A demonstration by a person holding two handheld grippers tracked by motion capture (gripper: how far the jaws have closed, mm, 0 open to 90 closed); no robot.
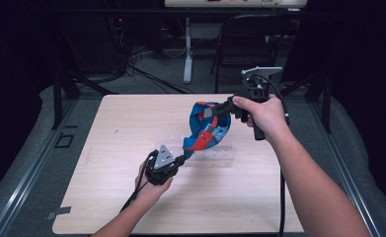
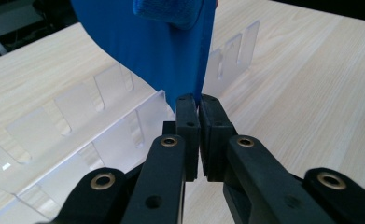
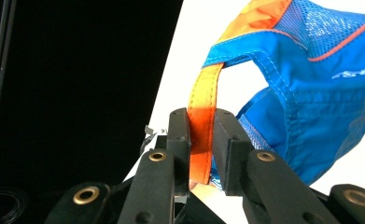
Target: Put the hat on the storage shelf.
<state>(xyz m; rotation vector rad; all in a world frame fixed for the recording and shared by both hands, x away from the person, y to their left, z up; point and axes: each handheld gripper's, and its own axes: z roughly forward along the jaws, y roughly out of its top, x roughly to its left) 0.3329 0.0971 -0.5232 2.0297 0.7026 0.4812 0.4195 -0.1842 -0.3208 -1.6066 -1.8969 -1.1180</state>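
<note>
Stretching a blue-and-orange mesh fabric pouch between both: right gripper clamped on its orange strap, left gripper pinching the blue corner. Thin grip there might slip, dropping it onto the clear slotted acrylic rack just below the left gripper on the bench.

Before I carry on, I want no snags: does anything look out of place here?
Nothing stands out. The blue bag hangs stretched between both grippers: the right gripper is shut on its orange strap, the left gripper on a blue edge. The clear slotted rack lies flat on the table, undamaged.
</note>
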